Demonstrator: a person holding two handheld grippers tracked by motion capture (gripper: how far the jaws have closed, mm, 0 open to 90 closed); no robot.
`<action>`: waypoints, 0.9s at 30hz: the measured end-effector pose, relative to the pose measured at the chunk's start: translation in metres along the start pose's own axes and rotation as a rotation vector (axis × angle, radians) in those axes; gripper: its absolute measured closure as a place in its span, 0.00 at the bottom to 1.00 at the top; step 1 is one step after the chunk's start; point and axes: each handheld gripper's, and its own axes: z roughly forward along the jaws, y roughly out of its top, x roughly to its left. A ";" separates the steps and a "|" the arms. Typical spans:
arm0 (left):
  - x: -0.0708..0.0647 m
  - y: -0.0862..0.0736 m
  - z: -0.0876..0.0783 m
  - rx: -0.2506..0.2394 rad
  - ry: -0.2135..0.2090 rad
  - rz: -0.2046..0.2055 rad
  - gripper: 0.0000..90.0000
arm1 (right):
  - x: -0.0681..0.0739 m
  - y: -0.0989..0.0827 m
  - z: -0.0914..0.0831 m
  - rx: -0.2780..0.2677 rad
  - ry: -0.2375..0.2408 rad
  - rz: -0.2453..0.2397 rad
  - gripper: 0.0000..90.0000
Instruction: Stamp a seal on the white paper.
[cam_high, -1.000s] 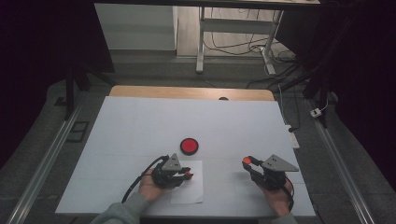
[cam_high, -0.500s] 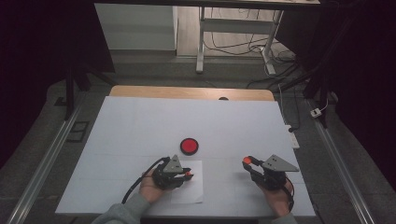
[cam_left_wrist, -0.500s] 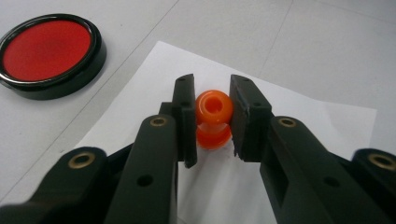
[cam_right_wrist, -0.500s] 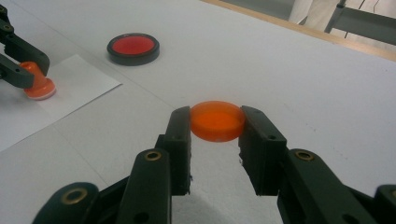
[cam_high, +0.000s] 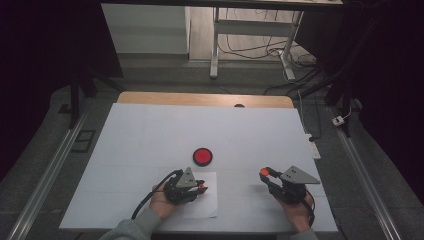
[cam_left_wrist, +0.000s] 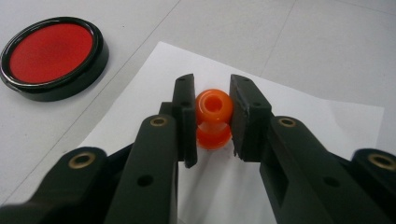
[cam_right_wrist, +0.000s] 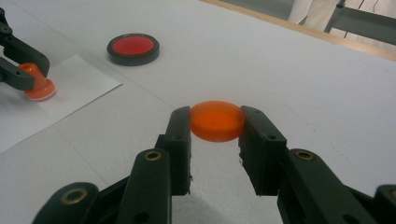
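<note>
- Grip of left claw closed snugly on the neck of a small orange stamp, one black pad pressing on each side.
- Stands upright, long axis vertical, flared base down and touching a white sheet of paper, rounded knob with a small hole on top.
- Seen from the high view near the 6 o'clock edge of the white tabletop, left of centre, with the holding hand coming in from 7 o'clock.
- Right claw likewise closed, pinching a flat orange cap by its rim; held level and apparently just above the tabletop, though touching or clear of it cannot be told.
- From the stamp, cap at 3 o'clock and well apart, with bare tabletop between.
- Round red ink pad in a black case at 12 o'clock from the stamp, near, just past the far edge of the paper.
- Nearer to the pad: the left hand, by a clear margin.
- Judged as a stamping step in hand, base pressed to the paper.
- Likely next: a straight lift along the vertical axis, then either a short reach toward 12 o'clock for more ink or a meeting with the cap from 3 o'clock.
- Worth watching: a tilt of the stamp on lifting, apt to smear the paper.
</note>
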 end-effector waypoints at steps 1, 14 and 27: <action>0.000 0.000 0.000 0.001 0.003 0.003 0.81 | 0.000 0.000 0.000 0.001 0.000 0.001 0.71; -0.003 -0.003 -0.001 -0.013 0.018 0.002 0.81 | 0.000 0.000 -0.001 -0.003 -0.002 0.001 0.71; -0.002 0.002 0.000 0.015 0.010 0.016 0.81 | 0.000 0.000 0.000 -0.003 0.000 0.001 0.71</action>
